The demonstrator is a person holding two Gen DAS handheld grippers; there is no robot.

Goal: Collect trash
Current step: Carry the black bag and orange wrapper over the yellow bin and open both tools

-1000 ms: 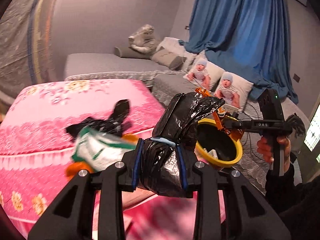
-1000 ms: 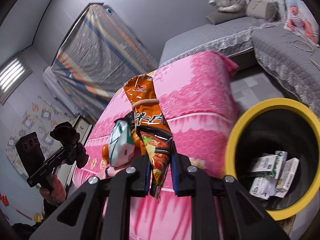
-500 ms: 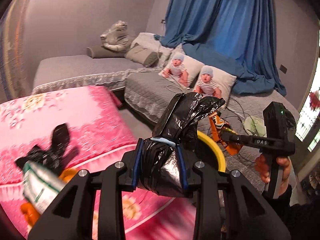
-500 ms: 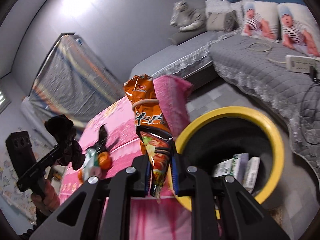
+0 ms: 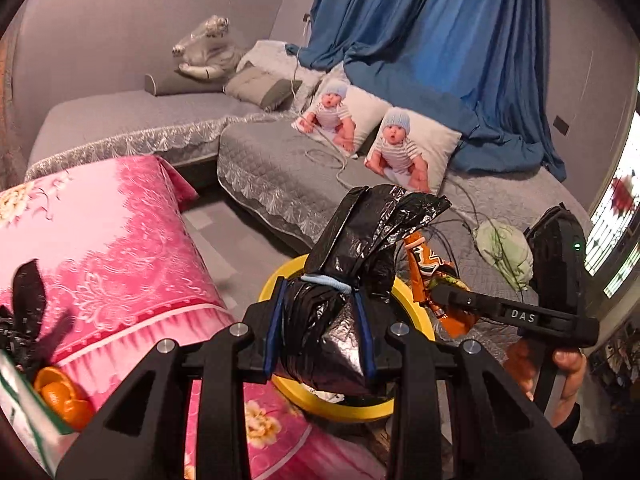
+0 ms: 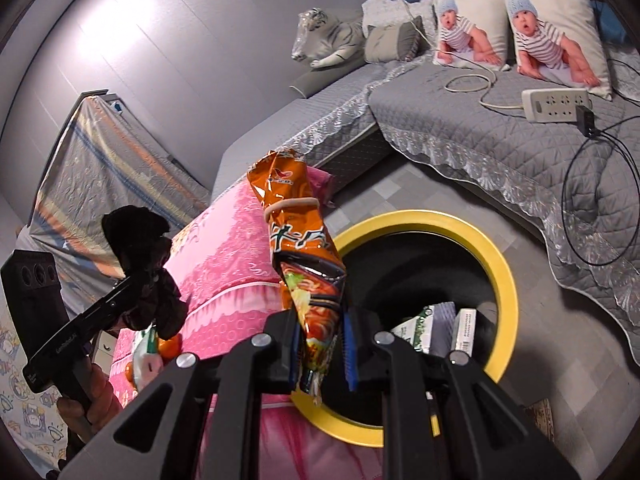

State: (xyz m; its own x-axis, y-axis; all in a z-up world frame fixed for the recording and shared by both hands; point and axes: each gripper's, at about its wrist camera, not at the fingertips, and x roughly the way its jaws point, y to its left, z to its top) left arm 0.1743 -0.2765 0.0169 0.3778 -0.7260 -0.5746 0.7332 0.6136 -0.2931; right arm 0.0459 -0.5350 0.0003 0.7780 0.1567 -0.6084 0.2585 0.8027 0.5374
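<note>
My left gripper (image 5: 320, 340) is shut on a black plastic bag (image 5: 352, 280) tied with a pale blue band, held just over the near rim of the yellow-rimmed bin (image 5: 280, 280). My right gripper (image 6: 320, 344) is shut on an orange noodle packet (image 6: 304, 264) with a rubber band, held above the left rim of the bin (image 6: 496, 264). Several white cartons (image 6: 440, 328) lie inside the bin. The right gripper and its packet (image 5: 424, 260) show beyond the bin in the left wrist view. The left gripper's black bag (image 6: 140, 264) shows at left in the right wrist view.
A pink flowered bed (image 5: 112, 240) beside the bin holds orange peel (image 5: 60, 396), a green-white wrapper (image 5: 24, 404) and another black bag (image 5: 24, 312). A grey sofa (image 6: 480, 128) with baby-print pillows, a power strip (image 6: 556, 104) and cables stands behind the bin.
Both grippers have swung from the pink bed toward the bin, still holding their trash. The bin now lies right under both, and the bed trash has slid to the left edge.
</note>
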